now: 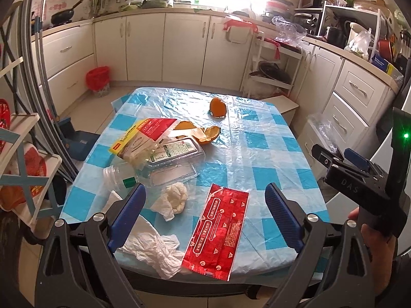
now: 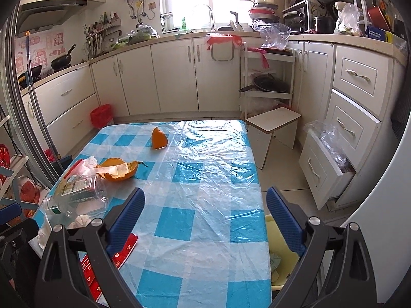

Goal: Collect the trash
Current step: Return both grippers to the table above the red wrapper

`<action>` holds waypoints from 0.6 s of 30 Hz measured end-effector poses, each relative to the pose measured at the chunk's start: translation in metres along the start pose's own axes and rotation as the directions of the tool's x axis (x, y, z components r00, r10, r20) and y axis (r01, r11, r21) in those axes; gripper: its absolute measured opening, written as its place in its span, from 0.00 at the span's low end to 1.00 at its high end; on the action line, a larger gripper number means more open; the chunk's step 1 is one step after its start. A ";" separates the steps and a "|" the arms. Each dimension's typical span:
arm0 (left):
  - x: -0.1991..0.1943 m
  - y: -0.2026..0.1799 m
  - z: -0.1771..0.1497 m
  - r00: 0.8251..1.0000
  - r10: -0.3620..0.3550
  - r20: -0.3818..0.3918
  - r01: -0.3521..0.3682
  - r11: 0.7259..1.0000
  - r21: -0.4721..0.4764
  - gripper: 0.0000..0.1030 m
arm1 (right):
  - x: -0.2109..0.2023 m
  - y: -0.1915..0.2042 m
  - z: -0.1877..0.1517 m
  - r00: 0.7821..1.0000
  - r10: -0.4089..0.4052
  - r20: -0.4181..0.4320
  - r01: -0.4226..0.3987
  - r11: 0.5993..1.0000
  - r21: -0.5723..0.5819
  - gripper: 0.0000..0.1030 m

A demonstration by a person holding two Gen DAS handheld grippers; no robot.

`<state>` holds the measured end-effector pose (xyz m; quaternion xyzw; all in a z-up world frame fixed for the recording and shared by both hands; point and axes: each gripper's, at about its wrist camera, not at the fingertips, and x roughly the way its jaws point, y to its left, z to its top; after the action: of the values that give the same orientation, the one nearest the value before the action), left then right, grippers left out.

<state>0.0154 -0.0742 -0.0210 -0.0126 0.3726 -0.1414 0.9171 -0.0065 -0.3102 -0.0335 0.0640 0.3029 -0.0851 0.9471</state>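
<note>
Left gripper (image 1: 205,220): black plastic frame with slotted cut-outs, silver round screw heads at the finger pivots, two blue ribbed pads (image 1: 283,218). Right gripper (image 2: 205,224): same build, black frame, silver screws, blue textured pads (image 2: 285,220). Seen from the left wrist view, its black body carries embossed "DAS" lettering, a blue lever and a lit green LED. Hand (image 1: 372,233) on its handle; sleeve dark.

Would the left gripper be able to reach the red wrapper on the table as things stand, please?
Probably yes. The left gripper is open, and the red wrapper lies flat near the table's front edge, between its fingers in the view. Nothing covers it; the crumpled tissue only borders its left side.
</note>
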 end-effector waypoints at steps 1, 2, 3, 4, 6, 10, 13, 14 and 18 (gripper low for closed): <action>0.000 0.001 0.000 1.000 0.002 0.001 -0.002 1.000 -0.002 0.87 | 0.000 0.001 -0.001 1.000 0.000 -0.001 0.000 1.000 -0.001 0.89; -0.001 0.003 0.000 1.000 0.004 0.002 -0.004 1.000 -0.004 0.87 | -0.001 0.002 -0.001 1.000 0.001 -0.003 -0.001 1.000 -0.002 0.89; -0.001 0.004 0.000 1.000 0.005 0.003 -0.005 1.000 -0.008 0.87 | -0.001 0.002 -0.002 1.000 0.001 -0.004 -0.001 1.000 -0.003 0.89; -0.002 0.006 0.000 1.000 0.006 0.004 -0.006 1.000 -0.010 0.87 | -0.001 0.003 -0.003 1.000 0.002 -0.005 -0.002 1.000 -0.003 0.89; -0.002 0.009 0.000 1.000 0.010 0.004 -0.010 1.000 -0.015 0.87 | -0.001 0.004 -0.004 1.000 0.004 -0.007 -0.004 1.000 -0.005 0.89; -0.004 0.015 0.000 1.000 0.016 0.005 -0.016 1.000 -0.023 0.88 | -0.001 0.008 -0.007 1.000 0.007 -0.013 -0.007 1.000 -0.008 0.89; -0.005 0.022 -0.001 1.000 0.030 0.006 -0.030 0.999 -0.021 0.88 | -0.003 0.011 -0.009 1.000 0.015 -0.016 -0.015 1.000 -0.010 0.89; -0.006 0.025 -0.001 0.999 0.041 0.005 -0.041 0.999 -0.021 0.88 | -0.003 0.012 -0.010 1.000 0.019 -0.018 -0.019 1.000 -0.010 0.89; -0.008 0.050 -0.008 0.996 0.092 -0.001 -0.092 0.995 -0.046 0.88 | -0.007 0.022 -0.020 0.998 0.053 -0.043 -0.054 0.998 -0.018 0.89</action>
<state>0.0168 -0.0229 -0.0280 -0.0165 0.3756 -0.0902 0.9222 -0.0187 -0.2848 -0.0445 0.0647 0.3219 -0.0556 0.9429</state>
